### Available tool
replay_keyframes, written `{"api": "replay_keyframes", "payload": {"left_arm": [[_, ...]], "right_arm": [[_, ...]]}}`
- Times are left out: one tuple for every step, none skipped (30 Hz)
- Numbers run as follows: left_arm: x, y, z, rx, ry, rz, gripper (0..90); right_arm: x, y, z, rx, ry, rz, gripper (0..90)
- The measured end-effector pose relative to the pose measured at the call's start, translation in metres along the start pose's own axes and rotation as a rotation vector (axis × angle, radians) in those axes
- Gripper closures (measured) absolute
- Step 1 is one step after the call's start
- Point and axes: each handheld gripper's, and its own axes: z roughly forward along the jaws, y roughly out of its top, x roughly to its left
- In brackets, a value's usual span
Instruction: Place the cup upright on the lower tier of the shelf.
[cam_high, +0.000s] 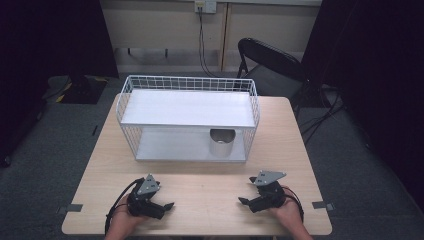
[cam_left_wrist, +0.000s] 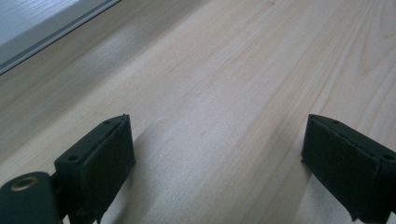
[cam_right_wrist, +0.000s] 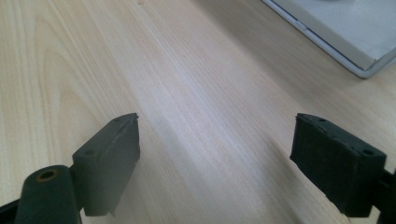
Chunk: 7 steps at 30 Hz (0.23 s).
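Note:
A white wire shelf rack with two levels stands on the far half of the wooden table. A metal cup sits on its lower shelf, toward the right. My left gripper rests near the table's front left, held by a hand, jaws wide apart over bare wood. My right gripper rests at the front right, also held by a hand, its jaws spread with nothing between them. The rack's lower edge shows in the left gripper view and the right gripper view.
A black folding chair stands behind the table's far right corner. Cables hang down the back wall. Tape marks lie at the table's front corners. Bare wood lies between the grippers and the rack.

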Motion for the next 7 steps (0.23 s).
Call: {"api": "replay_keyframes", "payload": {"left_arm": [[0.0000,0.0000,0.0000,0.000,0.000,0.000,8.8],[0.0000,0.0000,0.0000,0.000,0.000,0.000,8.7],[0.0000,0.0000,0.0000,0.000,0.000,0.000,8.7],[0.0000,0.0000,0.0000,0.000,0.000,0.001,8.7],[0.0000,0.0000,0.0000,0.000,0.000,0.001,8.7],[0.0000,0.0000,0.0000,0.000,0.000,0.001,8.7],[0.0000,0.0000,0.0000,0.000,0.000,0.000,8.7]], "right_arm": [[-0.0004,-0.0009,0.0008,0.006,-0.003,-0.002,14.6],[-0.0008,-0.0022,0.0016,0.018,-0.006,-0.006,14.6],[-0.0010,-0.0028,0.0020,0.020,-0.004,-0.003,14.5],[-0.0012,-0.0036,0.0024,0.028,-0.005,-0.003,14.2],[-0.0019,-0.0041,0.0025,0.025,0.000,0.000,14.2],[-0.0019,-0.0041,0.0025,0.025,0.000,0.000,14.3],[-0.0025,-0.0043,0.0027,0.026,0.003,0.005,14.1]]}}
